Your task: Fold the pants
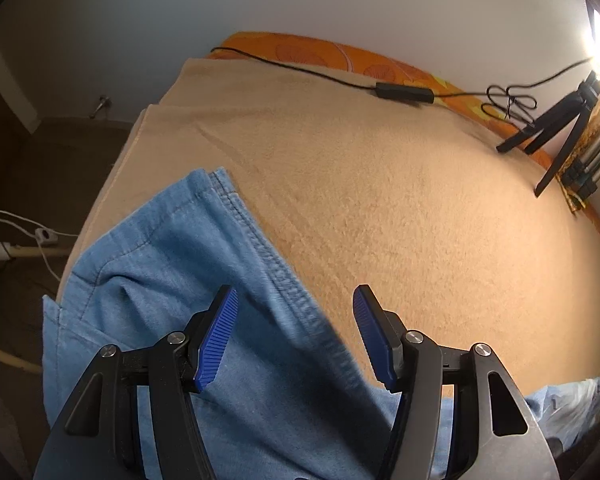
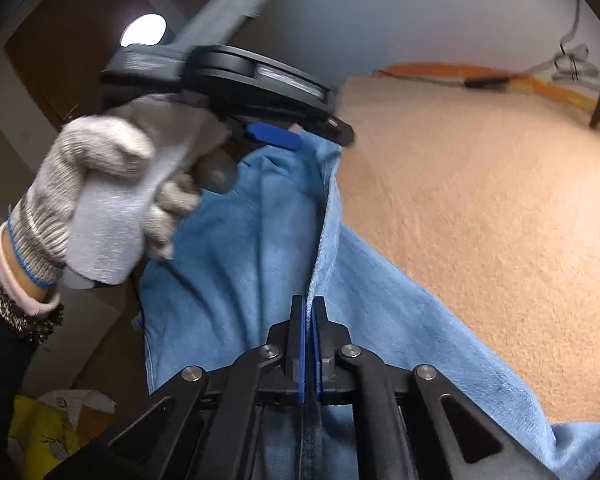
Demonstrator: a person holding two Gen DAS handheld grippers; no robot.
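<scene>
Bed's got a tan blanket (image 1: 380,200) over an orange sheet (image 1: 320,50); blue pants (image 1: 188,264), a black cable (image 1: 300,68) and tripod (image 1: 556,136) lie on it.

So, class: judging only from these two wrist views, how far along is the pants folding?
Early. Done: the blue pants lie on the tan blanket. In hand: the right gripper is shut on a raised ridge of the fabric, while the left gripper hangs open over a seam, gripping nothing. Left: no finished fold shows; the cloth is rumpled, and part of the garment is out of view.
</scene>
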